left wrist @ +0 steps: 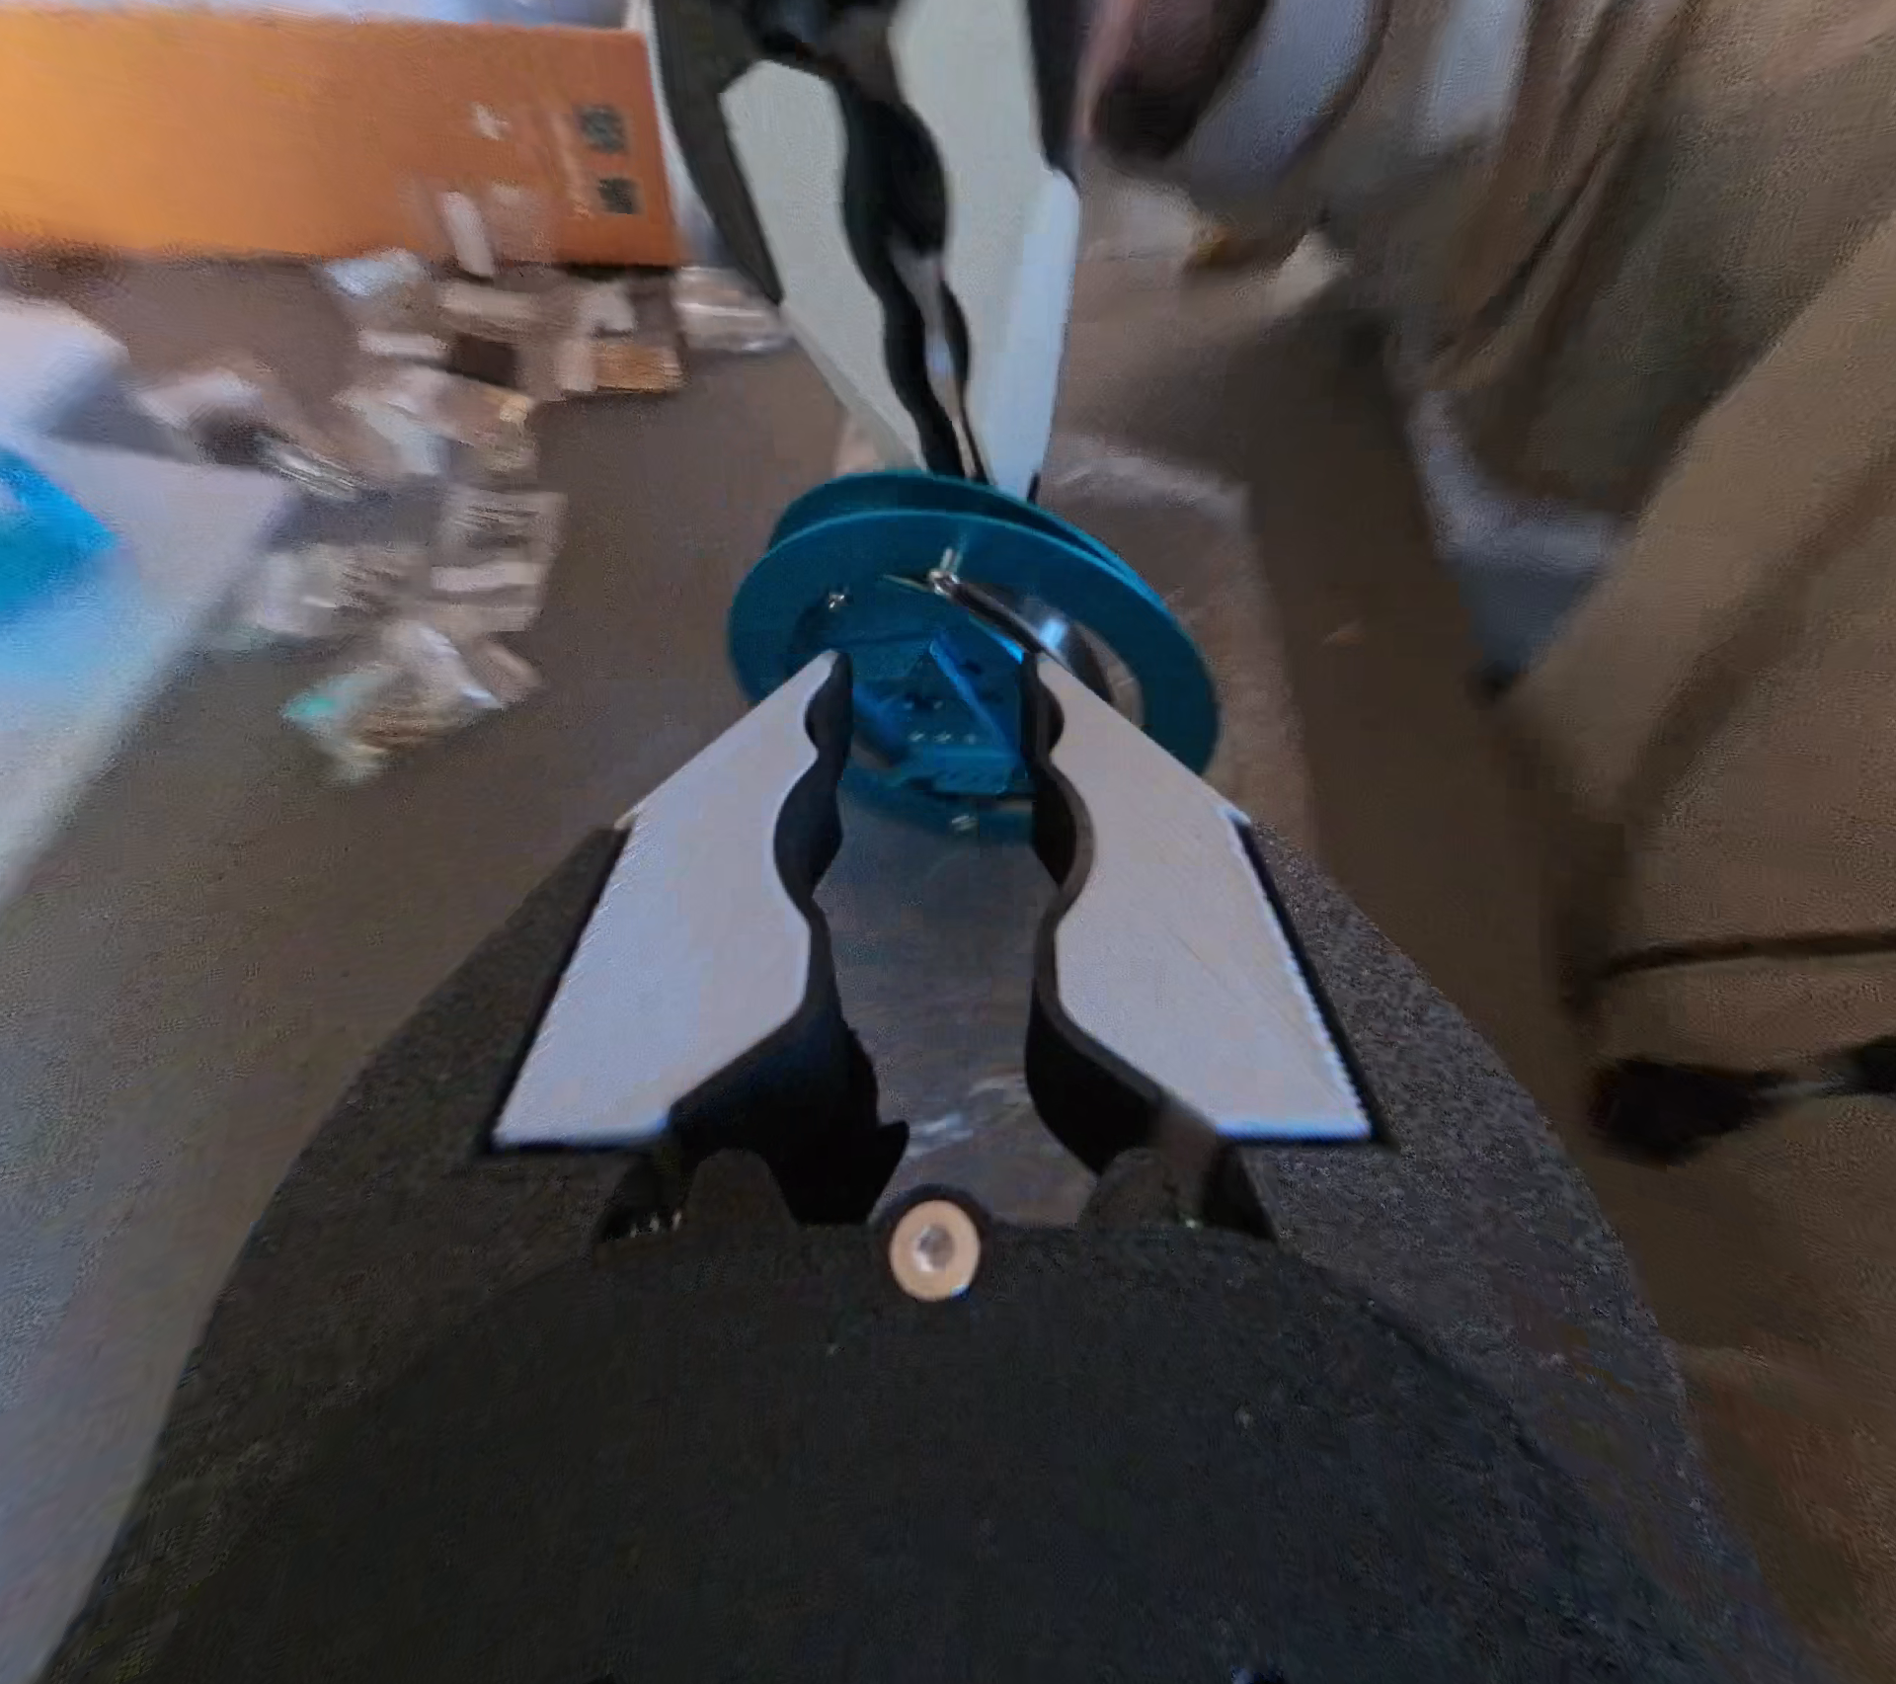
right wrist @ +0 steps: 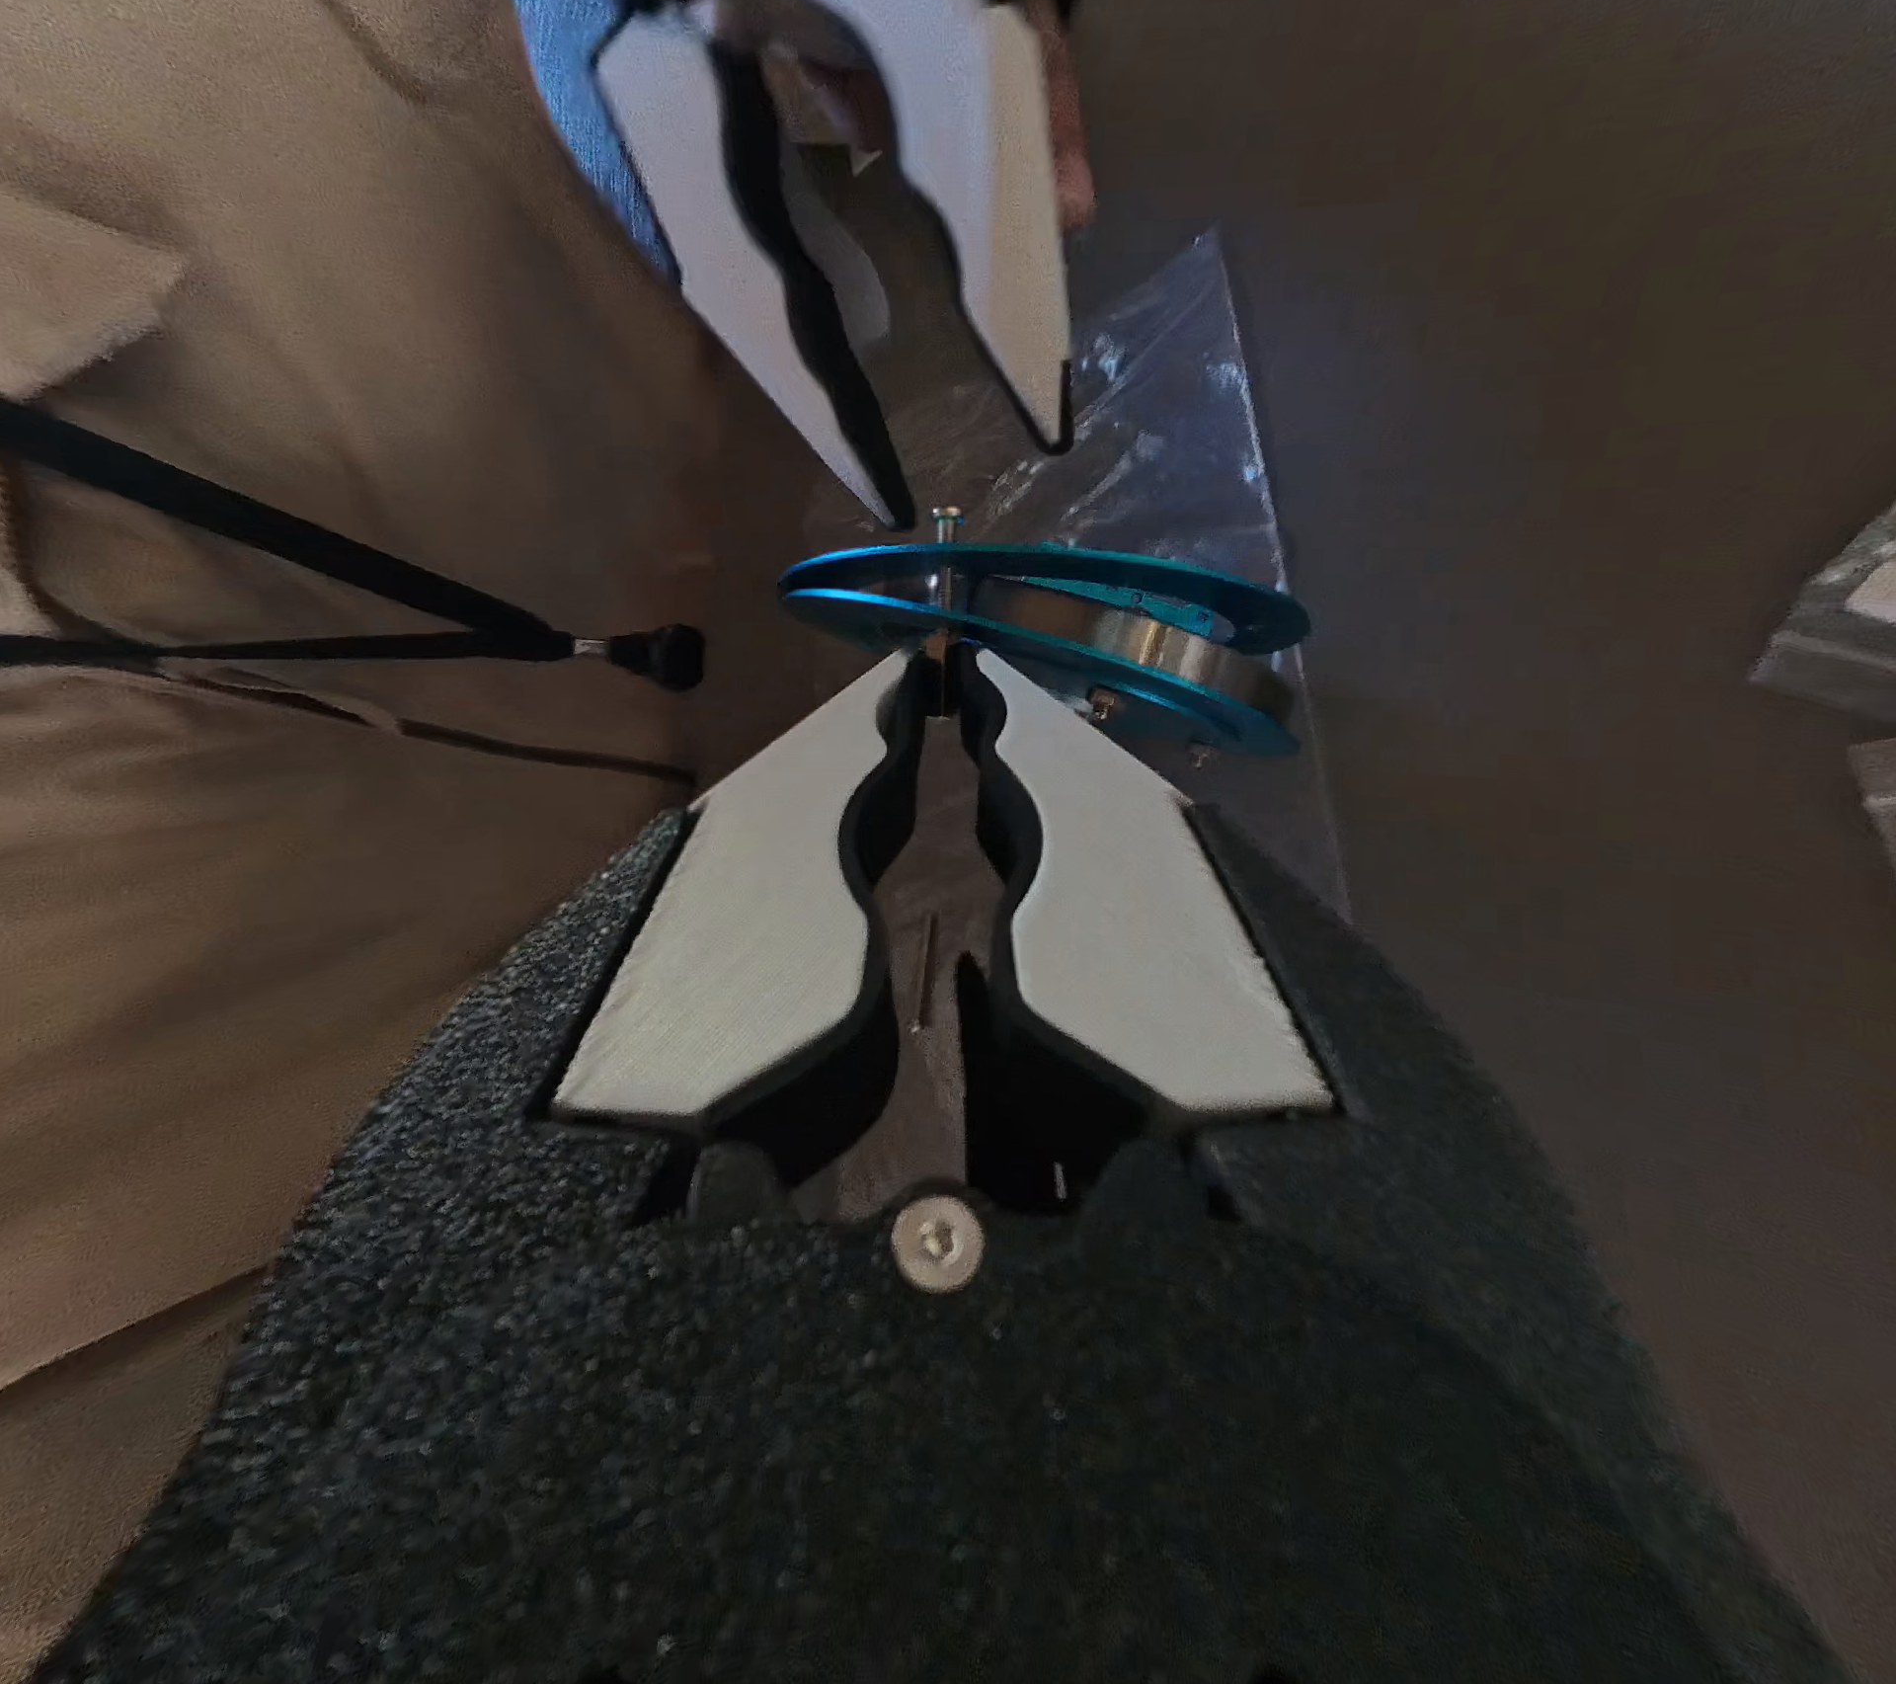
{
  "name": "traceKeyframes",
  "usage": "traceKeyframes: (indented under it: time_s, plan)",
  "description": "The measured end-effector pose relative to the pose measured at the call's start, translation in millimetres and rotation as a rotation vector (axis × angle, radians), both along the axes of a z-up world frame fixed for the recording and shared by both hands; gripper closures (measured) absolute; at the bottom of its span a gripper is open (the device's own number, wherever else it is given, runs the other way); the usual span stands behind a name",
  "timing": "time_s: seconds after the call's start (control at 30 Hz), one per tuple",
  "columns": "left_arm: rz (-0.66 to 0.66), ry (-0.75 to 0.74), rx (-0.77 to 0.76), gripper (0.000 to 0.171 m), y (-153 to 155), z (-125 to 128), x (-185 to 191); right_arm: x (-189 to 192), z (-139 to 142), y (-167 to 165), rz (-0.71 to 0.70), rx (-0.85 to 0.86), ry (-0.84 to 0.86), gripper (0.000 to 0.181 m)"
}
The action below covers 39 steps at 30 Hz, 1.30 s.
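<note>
Left claw (left wrist: 929, 675) apparently gripping blue pulley (left wrist: 970, 639)

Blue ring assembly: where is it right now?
Mid-frame in both wrist views, the blue ring assembly sits between the right gripper and left gripper, above the brown surface.

The round blue metal wheel (right wrist: 1036, 609) looks shiny and smooth. The black gripper body (right wrist: 923, 1430) looks rough and grainy. The tan cloth jacket (right wrist: 308, 301) looks soft.

text: we read none | box (left wrist: 308, 126): we see dark printed marks, too blurred to read | packets (left wrist: 431, 506): we find labels blurred too
</note>
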<state>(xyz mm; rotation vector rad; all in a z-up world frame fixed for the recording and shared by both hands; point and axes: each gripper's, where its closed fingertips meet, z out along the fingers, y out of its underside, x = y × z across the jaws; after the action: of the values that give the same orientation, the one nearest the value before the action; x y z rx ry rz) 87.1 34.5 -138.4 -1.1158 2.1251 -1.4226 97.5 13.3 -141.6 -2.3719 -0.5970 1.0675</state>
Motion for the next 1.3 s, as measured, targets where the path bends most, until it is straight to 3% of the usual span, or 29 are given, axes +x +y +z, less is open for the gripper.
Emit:
traceKeyframes:
  time_s: [0.13,0.23,0.3,0.37,0.47,0.57,0.7,0.93,1.3]
  plan:
    - [-0.018,0.117,-0.594,0.139,7,23,6,-3,1,0,-0.037,0.199,0.0,0.177]
    - [-0.012,0.206,-0.902,0.138,11,31,11,6,0,9,-0.127,0.404,-0.078,0.177]
    - [0.032,0.242,-0.959,0.139,14,31,14,17,-2,15,-0.207,0.525,-0.207,0.177]
    - [0.063,0.291,-0.986,0.14,11,30,13,29,-3,18,-0.245,0.655,-0.438,0.177]
    - [0.068,0.393,-1.071,0.139,5,29,11,35,-2,18,-0.217,0.882,-0.792,0.177]
    - [-0.024,0.47,-1.18,0.14,-3,32,5,24,4,17,-0.135,1.093,-1.024,0.177]
    - [-0.064,0.548,-1.174,0.141,-4,15,4,21,8,17,-0.044,1.324,-1.267,0.177]
    - [-0.151,0.642,-1.054,0.142,-11,15,-1,8,12,12,0.064,1.523,-1.236,0.177]
    - [-0.267,0.894,-0.802,0.152,-17,5,-14,-8,15,13,0.172,1.753,-1.353,0.177]
